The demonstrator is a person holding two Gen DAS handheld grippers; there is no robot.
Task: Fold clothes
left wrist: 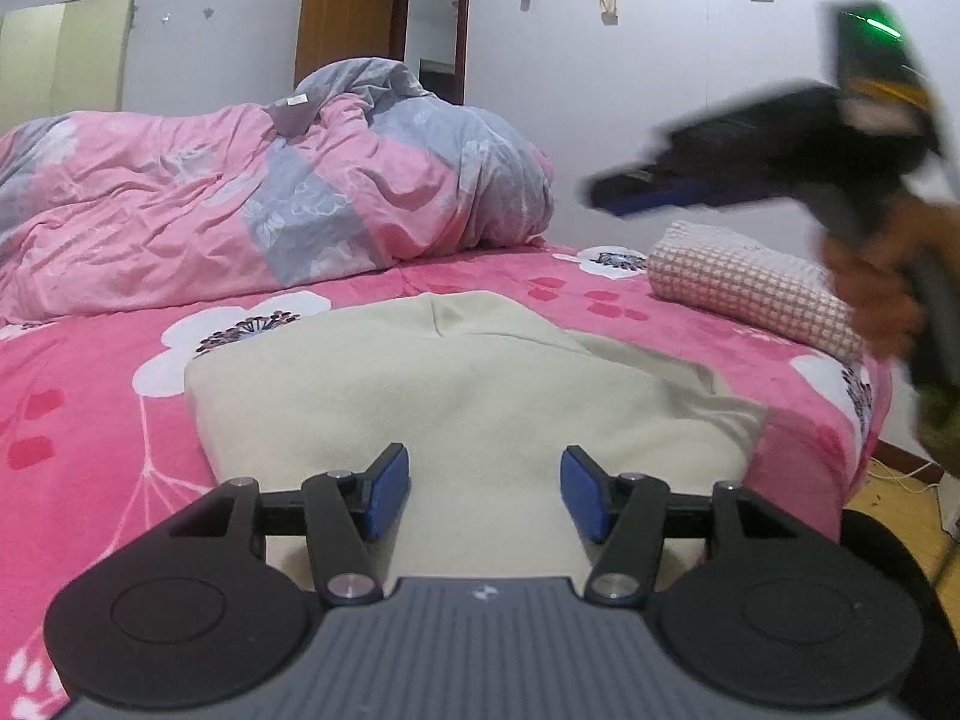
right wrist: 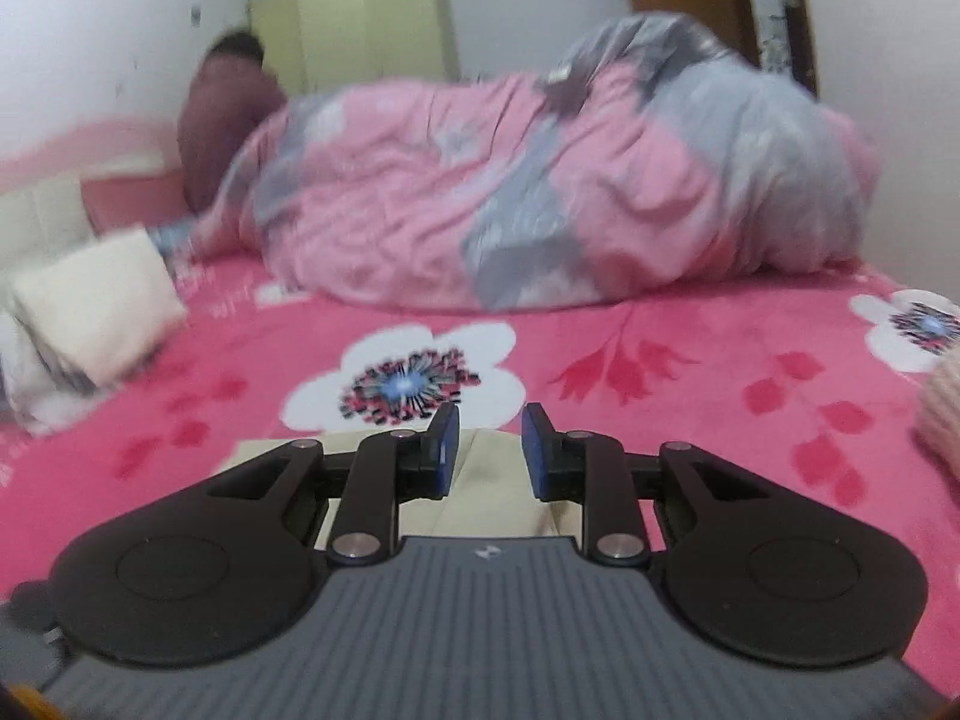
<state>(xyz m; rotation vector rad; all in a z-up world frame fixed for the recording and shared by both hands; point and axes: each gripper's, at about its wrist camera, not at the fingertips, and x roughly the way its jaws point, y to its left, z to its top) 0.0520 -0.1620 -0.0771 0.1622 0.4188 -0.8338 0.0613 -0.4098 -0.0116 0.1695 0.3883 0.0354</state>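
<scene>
Left gripper (left wrist: pixel 485 489) low, level, jaws spread wide, nothing between pads. Right gripper (right wrist: pixel 490 444) raised, motion-blurred in left view, jaws parted with narrower gap, empty. Hand (left wrist: pixel 879 294) wraps right gripper's handle.

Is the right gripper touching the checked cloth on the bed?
Apart. In the left wrist view the right gripper hangs in air above the checked cloth, with wall showing between.

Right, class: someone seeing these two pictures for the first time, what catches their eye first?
First the bright pink floral bedsheet filling both views, with a rumpled pink-and-grey duvet heaped at the far side. Then the cream garment lying flat just ahead of the left gripper, its jaws apart.
</scene>
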